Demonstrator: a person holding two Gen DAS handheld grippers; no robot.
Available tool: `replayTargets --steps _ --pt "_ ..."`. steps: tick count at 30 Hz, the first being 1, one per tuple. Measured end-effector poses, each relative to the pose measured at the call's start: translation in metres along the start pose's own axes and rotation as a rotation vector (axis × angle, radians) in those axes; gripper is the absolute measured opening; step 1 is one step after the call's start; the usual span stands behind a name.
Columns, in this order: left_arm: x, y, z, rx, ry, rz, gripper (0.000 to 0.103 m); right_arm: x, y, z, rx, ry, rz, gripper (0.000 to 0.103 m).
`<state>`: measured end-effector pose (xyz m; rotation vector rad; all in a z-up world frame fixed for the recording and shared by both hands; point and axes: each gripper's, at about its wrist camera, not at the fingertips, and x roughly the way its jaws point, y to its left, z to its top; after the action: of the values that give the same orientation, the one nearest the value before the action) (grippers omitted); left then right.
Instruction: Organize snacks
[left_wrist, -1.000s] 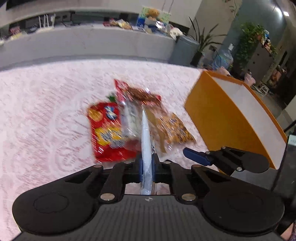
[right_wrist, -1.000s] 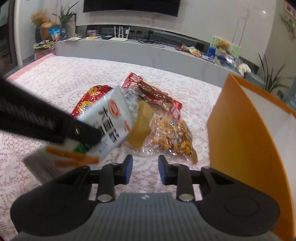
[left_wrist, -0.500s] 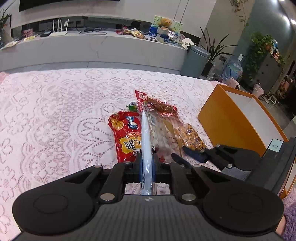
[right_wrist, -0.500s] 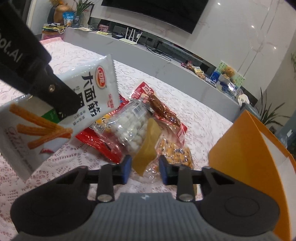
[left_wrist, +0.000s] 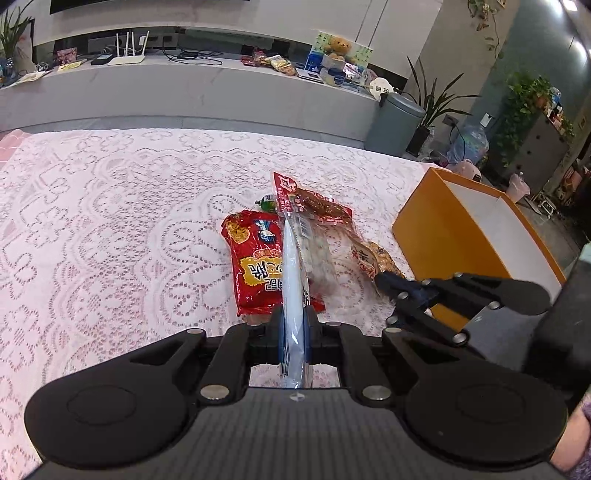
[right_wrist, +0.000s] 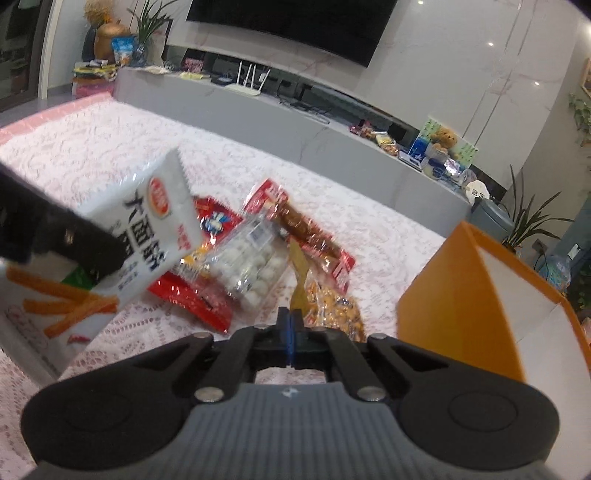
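Left wrist view, pink lace tablecloth (left_wrist: 110, 240), grey counter (left_wrist: 203, 96) behind

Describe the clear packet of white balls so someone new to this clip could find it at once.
Start at the tall orange box on the pink lace tablecloth; the snack pile lies just left of it. The clear packet of white balls sits on top, overlapping the red foil packet. It alone is see-through, showing round white pieces.

I'm in a home living room: wall TV (right_wrist: 291, 26), long media shelf (left_wrist: 207, 92) with router (left_wrist: 127, 55), potted plants (left_wrist: 436, 99)
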<state>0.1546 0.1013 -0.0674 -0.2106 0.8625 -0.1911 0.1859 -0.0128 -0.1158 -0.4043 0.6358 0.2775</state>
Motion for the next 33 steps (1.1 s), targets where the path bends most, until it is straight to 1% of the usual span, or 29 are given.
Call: replayTargets --steps 5,8,11,14,16,17,18,20,21,24,27,30,33 --pt "-0.012 -0.006 -0.003 0.009 -0.016 0.002 0.01 -0.031 -0.005 0.011 0.005 -0.069 -0.004 0.0" --pt "-0.017 -0.01 -0.005 0.014 -0.023 0.004 0.01 -0.048 -0.009 0.014 0.022 -0.09 0.009 0.0" --pt "-0.02 -0.01 -0.009 0.007 -0.023 0.012 0.01 -0.053 -0.014 0.011 0.044 -0.062 0.041 0.0" --pt "-0.02 -0.008 -0.012 -0.002 -0.027 0.034 0.01 -0.046 -0.014 -0.002 0.055 -0.026 0.034 0.001" --pt "-0.02 -0.008 -0.011 -0.004 -0.029 0.036 0.01 -0.039 -0.013 -0.011 0.051 -0.009 0.036 0.017" --pt "-0.019 -0.008 -0.011 -0.003 -0.03 0.034 0.01 -0.036 -0.01 -0.016 0.035 -0.002 0.027 0.034" --pt "-0.019 -0.008 -0.011 -0.001 -0.031 0.032 0.01 -0.034 -0.006 -0.02 0.016 -0.004 0.016 0.043" --pt "-0.016 -0.008 -0.009 0.001 -0.028 0.029 0.01 -0.028 -0.001 -0.026 -0.024 -0.01 0.004 0.048" --pt "-0.014 -0.007 -0.009 0.001 -0.027 0.028 0.01 -0.025 0.004 -0.028 -0.045 -0.008 0.002 0.057" --pt "-0.006 -0.004 -0.008 0.0 -0.016 0.029 0.01 -0.013 0.013 -0.032 -0.06 -0.003 -0.001 0.074" --pt "0.001 -0.001 -0.006 -0.001 -0.004 0.03 0.01 0.002 0.021 -0.032 -0.073 0.001 -0.024 0.08" --pt "0.008 0.003 -0.005 -0.003 0.007 0.029 0.01 0.019 0.02 -0.032 -0.065 0.005 -0.089 0.08" --pt "0.014 0.007 -0.002 -0.013 0.017 0.02 0.01 0.033 0.012 -0.032 -0.011 0.007 -0.094 0.08"
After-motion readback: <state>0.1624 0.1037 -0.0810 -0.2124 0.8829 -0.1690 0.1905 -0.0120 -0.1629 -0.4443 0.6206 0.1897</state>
